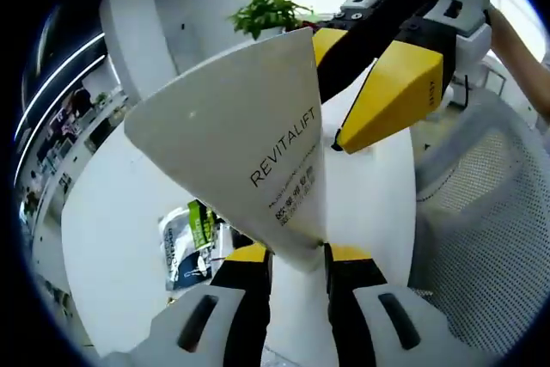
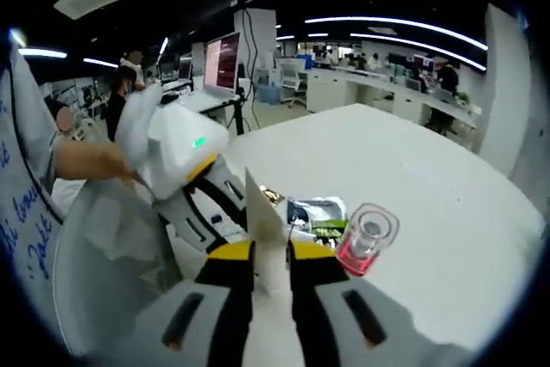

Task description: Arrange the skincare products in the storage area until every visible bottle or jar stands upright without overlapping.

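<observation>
A white carton (image 1: pixel 249 135) printed REVITALIFT is held up over the white table (image 1: pixel 112 212). My left gripper (image 1: pixel 296 255) is shut on its narrow lower end. My right gripper (image 1: pixel 337 83) comes in from the upper right, its yellow jaws straddling the carton's top edge. In the right gripper view, my right gripper (image 2: pixel 272 255) is shut on a thin white edge of the carton (image 2: pixel 262 208), with the left gripper (image 2: pixel 241 212) just beyond. A clear jar with a pink base (image 2: pixel 368 238) sits on the table to the right; I cannot tell whether it is upright.
Green and white sachets (image 2: pixel 318 212) lie flat on the table (image 2: pixel 430 169) beneath the carton, also seen as sachets (image 1: pixel 189 242). A grey mesh chair (image 1: pixel 481 212) stands beside the table. A potted plant (image 1: pixel 271 10) stands behind. A person's hand (image 2: pixel 94 161) holds the left gripper.
</observation>
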Available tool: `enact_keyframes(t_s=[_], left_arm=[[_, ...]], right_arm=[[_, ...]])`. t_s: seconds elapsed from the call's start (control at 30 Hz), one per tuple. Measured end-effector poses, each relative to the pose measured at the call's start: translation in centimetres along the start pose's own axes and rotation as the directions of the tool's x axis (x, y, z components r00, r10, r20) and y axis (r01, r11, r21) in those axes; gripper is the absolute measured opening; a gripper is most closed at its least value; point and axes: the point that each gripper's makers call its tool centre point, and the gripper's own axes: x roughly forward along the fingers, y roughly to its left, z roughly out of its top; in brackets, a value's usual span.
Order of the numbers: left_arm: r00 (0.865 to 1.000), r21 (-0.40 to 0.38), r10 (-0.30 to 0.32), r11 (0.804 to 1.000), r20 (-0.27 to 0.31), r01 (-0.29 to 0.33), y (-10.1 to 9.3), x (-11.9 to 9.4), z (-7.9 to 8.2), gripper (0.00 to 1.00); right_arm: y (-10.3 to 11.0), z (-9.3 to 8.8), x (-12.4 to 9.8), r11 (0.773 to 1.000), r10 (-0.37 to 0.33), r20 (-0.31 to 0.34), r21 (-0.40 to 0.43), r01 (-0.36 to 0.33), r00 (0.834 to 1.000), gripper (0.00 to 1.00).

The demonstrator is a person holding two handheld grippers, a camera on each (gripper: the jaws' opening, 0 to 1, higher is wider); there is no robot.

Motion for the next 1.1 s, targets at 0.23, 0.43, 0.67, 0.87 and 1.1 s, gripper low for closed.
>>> enact_keyframes(t_s=[0.23,0.43,0.67,0.87,1.1], left_arm=[[1.0,-0.008,0.012,1.0,0.001,-0.012,0.3,0.5,0.0,0.21],[1.0,-0.012,0.014,1.0,0.001,-0.014,0.3,0.8,0.0,0.21],[1.0,-0.023,0.026,0.999,0.012,-0.026,0.5,1.0,0.2,0.21],[0.999,-0.033,0.033,0.999,0.017,-0.033,0.7,1.1,0.3,0.21],[0.999,-0.037,0.042,0.998,0.019,-0.041,1.1,1.4,0.5,0.21]], right_arm=[[-0.7,1.1,-0.2,0.995,0.012,-0.047,-0.094,-0.017,0.999,0.17],[-0.8,2.0,-0.1,0.977,0.061,-0.135,-0.196,-0.087,0.989,0.18],[-0.3,2.8,0.9,0.911,0.127,-0.319,-0.338,-0.237,0.939,0.18],[-0.1,2.4,1.8,0.861,0.146,-0.458,-0.378,-0.341,0.877,0.17],[-0.4,2.0,2.3,0.818,0.147,-0.558,-0.396,-0.417,0.817,0.11]])
